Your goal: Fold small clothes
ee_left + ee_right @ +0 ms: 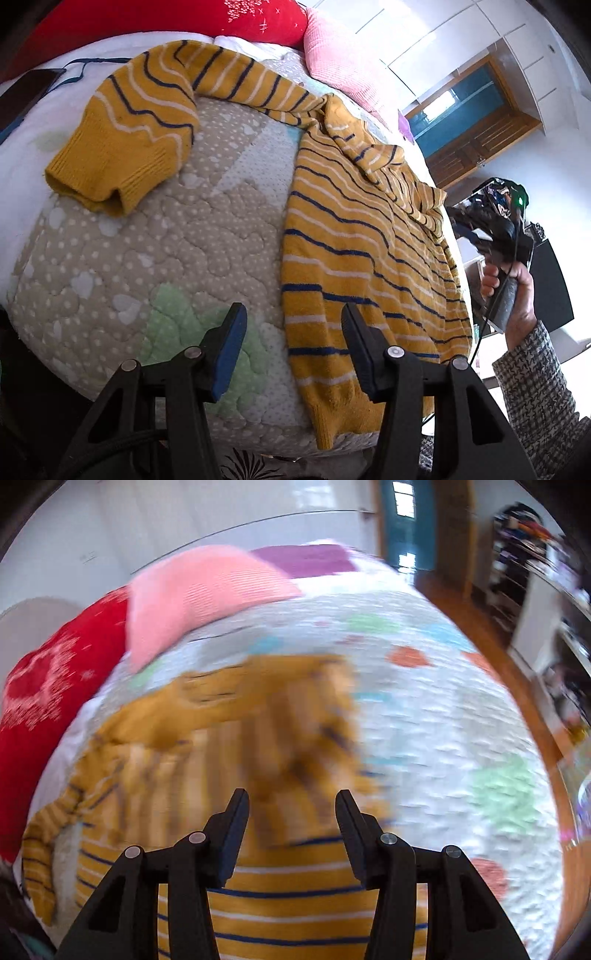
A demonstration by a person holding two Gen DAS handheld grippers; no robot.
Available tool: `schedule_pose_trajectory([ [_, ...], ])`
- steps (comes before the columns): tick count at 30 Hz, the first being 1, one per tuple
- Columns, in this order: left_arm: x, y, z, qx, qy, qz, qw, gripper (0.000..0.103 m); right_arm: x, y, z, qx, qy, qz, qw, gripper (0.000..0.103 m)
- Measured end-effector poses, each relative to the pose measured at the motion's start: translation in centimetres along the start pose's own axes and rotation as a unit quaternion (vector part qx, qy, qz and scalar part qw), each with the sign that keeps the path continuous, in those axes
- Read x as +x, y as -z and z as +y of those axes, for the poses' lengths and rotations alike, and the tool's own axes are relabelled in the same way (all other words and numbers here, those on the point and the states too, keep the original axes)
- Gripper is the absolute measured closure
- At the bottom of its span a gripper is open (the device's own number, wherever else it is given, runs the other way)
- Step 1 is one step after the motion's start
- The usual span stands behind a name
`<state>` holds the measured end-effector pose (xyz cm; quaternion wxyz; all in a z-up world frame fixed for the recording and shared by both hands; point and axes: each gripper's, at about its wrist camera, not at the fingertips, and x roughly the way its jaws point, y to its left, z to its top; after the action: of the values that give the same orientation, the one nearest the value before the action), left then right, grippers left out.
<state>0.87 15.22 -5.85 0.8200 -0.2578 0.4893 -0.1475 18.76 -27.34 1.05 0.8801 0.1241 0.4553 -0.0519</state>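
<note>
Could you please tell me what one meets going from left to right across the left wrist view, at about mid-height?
Sweater cuff → bare quilt → sweater body → the person's hand holding the other tongs.

We list a sweater point(354, 240): mustard yellow, thin navy and white stripes, plain yellow ribbed cuffs and hem. We list a quilt point(155, 236): beige and white, small white dots, with pale green, blue and coral patches. We list one pillow point(258, 18): red with a white pattern; one cushion point(343, 70): plain pink knit. We list a purple cloth point(306, 559). We list a sleeve point(535, 384) in black-and-white weave, and a teal door point(404, 524) framed in brown wood.
</note>
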Motion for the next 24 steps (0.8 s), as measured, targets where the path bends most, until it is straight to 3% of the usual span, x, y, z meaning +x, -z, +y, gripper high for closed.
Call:
schedule_pose_trajectory([
  [4, 0.5, -0.3, -1.2, 0.017, -0.008, 0.006, 0.9998, 0.051, 0.2, 0.0, -4.0, 0.026, 0.012, 0.005, 1.000, 0.049],
  [9, 1.1, -0.6, -2.9, 0.032, -0.020, 0.011, 0.9992, 0.051, 2.8, -0.4, -4.2, 0.055, 0.028, -0.016, 0.998, 0.033],
  [12, 1.4, -0.4, -3.8, 0.042, -0.028, 0.018, 0.9986, 0.051, 4.9, -1.0, -3.8, 0.060, 0.015, -0.004, 0.998, 0.034],
  [13, 1.5, -0.4, -4.0, 0.045, -0.031, 0.019, 0.9983, 0.051, 5.5, -1.0, -3.5, 0.053, 0.004, 0.007, 0.999, 0.042],
  [14, 1.6, -0.6, -4.3, 0.049, -0.036, 0.020, 0.9980, 0.051, 6.0, -1.3, -2.9, 0.033, -0.006, 0.022, 0.999, 0.081],
  [15, 1.5, -0.7, -4.5, 0.050, -0.038, 0.020, 0.9978, 0.051, 6.1, -1.4, -2.4, 0.008, 0.001, 0.032, 0.999, 0.087],
  [17, 1.5, -1.2, -4.7, 0.052, -0.042, 0.018, 0.9976, 0.051, 4.7, -2.0, -2.8, -0.007, 0.016, 0.004, 1.000, 0.092],
  [19, 1.5, -2.2, -5.0, 0.052, -0.045, 0.013, 0.9976, 0.051, 3.6, -2.6, -4.4, 0.008, 0.064, -0.022, 0.998, 0.095],
  [20, 1.6, -2.8, -5.1, 0.051, -0.046, 0.009, 0.9976, 0.051, 3.3, -2.8, -5.5, 0.014, 0.106, -0.034, 0.994, 0.103],
  [21, 1.7, -3.2, -5.3, 0.051, -0.046, 0.007, 0.9976, 0.051, 3.3, -3.0, -6.7, 0.019, 0.157, -0.044, 0.986, 0.103],
  [22, 1.9, -3.8, -5.6, 0.053, -0.046, 0.005, 0.9976, 0.051, 3.5, -3.1, -8.1, 0.031, 0.173, -0.043, 0.983, 0.103],
  [24, 2.5, -4.7, -6.1, 0.054, -0.046, 0.002, 0.9975, 0.051, 4.2, -2.9, -10.2, 0.062, 0.162, -0.018, 0.985, 0.103],
])
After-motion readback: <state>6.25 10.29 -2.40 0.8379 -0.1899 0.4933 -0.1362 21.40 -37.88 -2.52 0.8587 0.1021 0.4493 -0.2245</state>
